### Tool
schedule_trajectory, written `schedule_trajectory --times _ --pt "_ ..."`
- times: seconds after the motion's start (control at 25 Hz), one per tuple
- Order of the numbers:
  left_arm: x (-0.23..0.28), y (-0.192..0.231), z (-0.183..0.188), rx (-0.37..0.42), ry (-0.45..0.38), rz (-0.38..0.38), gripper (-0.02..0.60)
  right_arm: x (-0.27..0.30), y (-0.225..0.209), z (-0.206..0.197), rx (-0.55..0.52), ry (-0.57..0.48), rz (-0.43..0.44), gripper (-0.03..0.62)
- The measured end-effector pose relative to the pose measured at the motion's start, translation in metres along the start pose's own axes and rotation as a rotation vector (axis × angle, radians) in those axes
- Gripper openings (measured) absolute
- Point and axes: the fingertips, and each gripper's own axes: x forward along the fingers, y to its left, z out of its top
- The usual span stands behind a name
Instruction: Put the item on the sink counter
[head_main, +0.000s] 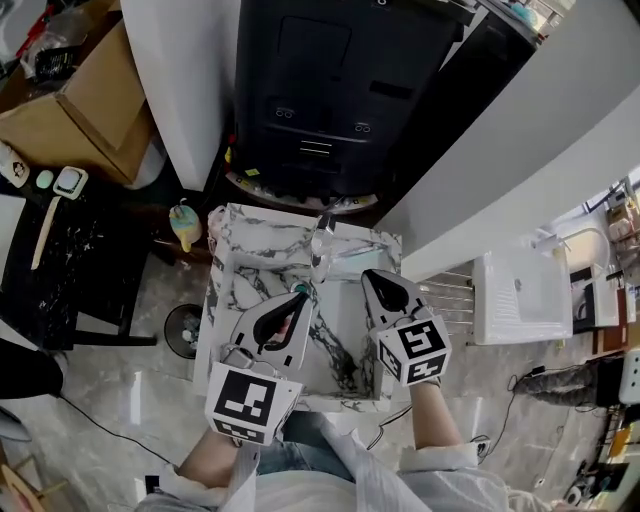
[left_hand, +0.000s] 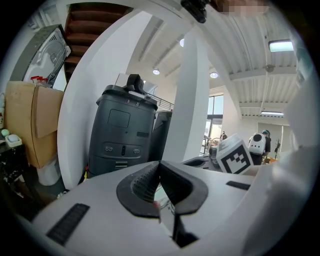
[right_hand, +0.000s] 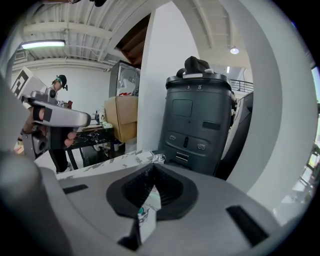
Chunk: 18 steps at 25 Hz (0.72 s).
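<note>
My left gripper (head_main: 298, 300) (left_hand: 160, 167) hangs over the basin of the marble sink counter (head_main: 255, 235), shut on a small thin item (head_main: 287, 322) (left_hand: 161, 200) that shows reddish and teal between its pads. My right gripper (head_main: 380, 280) (right_hand: 152, 170) hovers beside it over the right half of the basin, jaws together. A white sliver with a teal mark (right_hand: 145, 212) shows in the gap under its tips; whether it is gripped I cannot tell. The counter's edge (right_hand: 115, 162) and chrome faucet (head_main: 322, 238) (right_hand: 158, 158) lie just ahead.
A tall black machine (head_main: 320, 90) (left_hand: 120, 135) (right_hand: 195, 120) stands right behind the counter, between white pillars. A cardboard box (head_main: 85, 110) and a dark table (head_main: 60, 260) with small things are to the left. A white basin (head_main: 520, 295) sits on the floor to the right.
</note>
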Motion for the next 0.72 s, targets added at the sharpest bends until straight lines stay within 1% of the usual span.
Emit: schedule_trajectory --times 0.16,0.36,0.48,0.64,0.72 --pt "0.013 0.006 -0.014 -0.012 0.024 0.011 0.015 0.025 -0.005 -0.011 -0.043 0.056 0.049 0.011" --pt "0.025 0.013 -0.033 -0.034 0.066 0.023 0.015 0.055 -0.012 -0.032 -0.092 0.158 0.095 0.011" --pt "0.031 0.016 -0.041 -0.046 0.085 0.031 0.015 0.071 -0.015 -0.046 -0.110 0.218 0.133 0.011" --pt "0.034 0.024 -0.049 -0.059 0.100 0.048 0.015 0.091 -0.020 -0.063 -0.123 0.274 0.172 0.012" --pt "0.034 0.029 -0.052 -0.062 0.106 0.059 0.015 0.100 -0.021 -0.072 -0.137 0.305 0.195 0.022"
